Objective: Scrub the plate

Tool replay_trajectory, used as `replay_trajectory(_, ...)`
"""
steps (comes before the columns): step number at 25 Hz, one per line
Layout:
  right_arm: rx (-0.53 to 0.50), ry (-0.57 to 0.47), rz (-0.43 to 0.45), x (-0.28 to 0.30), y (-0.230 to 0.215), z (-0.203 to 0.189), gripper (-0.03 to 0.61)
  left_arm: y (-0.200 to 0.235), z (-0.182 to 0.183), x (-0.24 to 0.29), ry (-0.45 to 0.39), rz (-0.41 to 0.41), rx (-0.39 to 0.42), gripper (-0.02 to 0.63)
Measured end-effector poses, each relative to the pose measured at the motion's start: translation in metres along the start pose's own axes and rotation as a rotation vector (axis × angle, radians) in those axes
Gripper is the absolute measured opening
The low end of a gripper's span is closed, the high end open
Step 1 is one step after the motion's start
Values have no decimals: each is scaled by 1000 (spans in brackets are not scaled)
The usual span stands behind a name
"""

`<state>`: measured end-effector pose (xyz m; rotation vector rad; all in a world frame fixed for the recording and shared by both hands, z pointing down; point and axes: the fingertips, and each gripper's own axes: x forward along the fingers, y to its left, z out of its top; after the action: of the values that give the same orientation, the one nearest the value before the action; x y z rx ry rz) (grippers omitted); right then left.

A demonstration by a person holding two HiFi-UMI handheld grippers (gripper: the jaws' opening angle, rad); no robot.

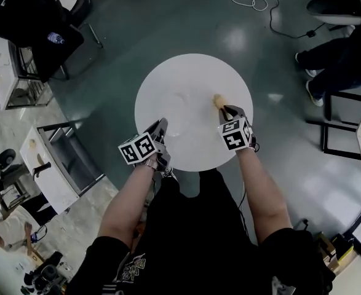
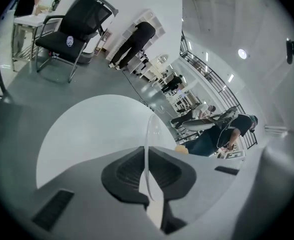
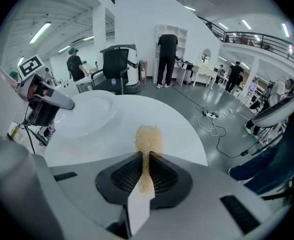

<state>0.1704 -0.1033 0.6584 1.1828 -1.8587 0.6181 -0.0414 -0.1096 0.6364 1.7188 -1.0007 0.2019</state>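
Left tool (image 1: 161,129) pinches near rim of clear round glass plate (image 3: 86,111) on round white surface (image 3: 162,114). Right tool (image 3: 145,171) clamps tan bristly scrub pad (image 3: 149,139); plate lies near, to its left.

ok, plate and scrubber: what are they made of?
Plate: clear, glossy, glass or hard plastic; the white table shows through it and its rim glints. Scrubber: tan, matte, coarse and porous, likely sponge or loofah; it squashes thin where clamped.
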Motion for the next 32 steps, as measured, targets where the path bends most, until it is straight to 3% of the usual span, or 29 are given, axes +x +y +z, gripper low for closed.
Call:
replay_trajectory(19, 32, 42, 51, 43, 5, -8, 52, 30, -17, 39, 55, 83, -5, 23)
replay_trajectory(32, 35, 58, 64, 42, 5, -9, 52, 42, -26, 42, 98, 175, 58, 48)
